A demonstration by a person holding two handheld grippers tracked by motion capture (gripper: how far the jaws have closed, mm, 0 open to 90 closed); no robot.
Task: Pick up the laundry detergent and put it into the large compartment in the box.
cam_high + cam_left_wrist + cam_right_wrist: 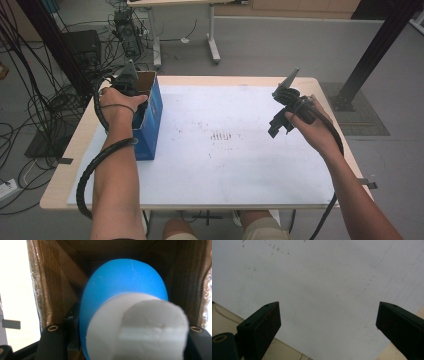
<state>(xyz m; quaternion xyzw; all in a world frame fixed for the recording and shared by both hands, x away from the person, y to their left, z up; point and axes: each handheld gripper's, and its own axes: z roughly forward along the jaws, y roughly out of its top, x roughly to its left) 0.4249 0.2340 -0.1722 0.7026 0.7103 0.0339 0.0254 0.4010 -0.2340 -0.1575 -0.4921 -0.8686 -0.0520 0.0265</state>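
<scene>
On the white-topped counter point(240, 150), the left gripper point(131, 89) reaches into the open blue cardboard box point(150, 125), clamped on a blue-and-white rounded object point(125, 315), while the right gripper point(280, 122) hovers, jaws spread.

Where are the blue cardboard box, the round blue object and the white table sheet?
Blue cardboard box point(152, 117): high view, its blue side wall.
Round blue object point(125, 280): left gripper view, its upper dome.
White table sheet point(225, 165): high view, bare patch near the front.
</scene>
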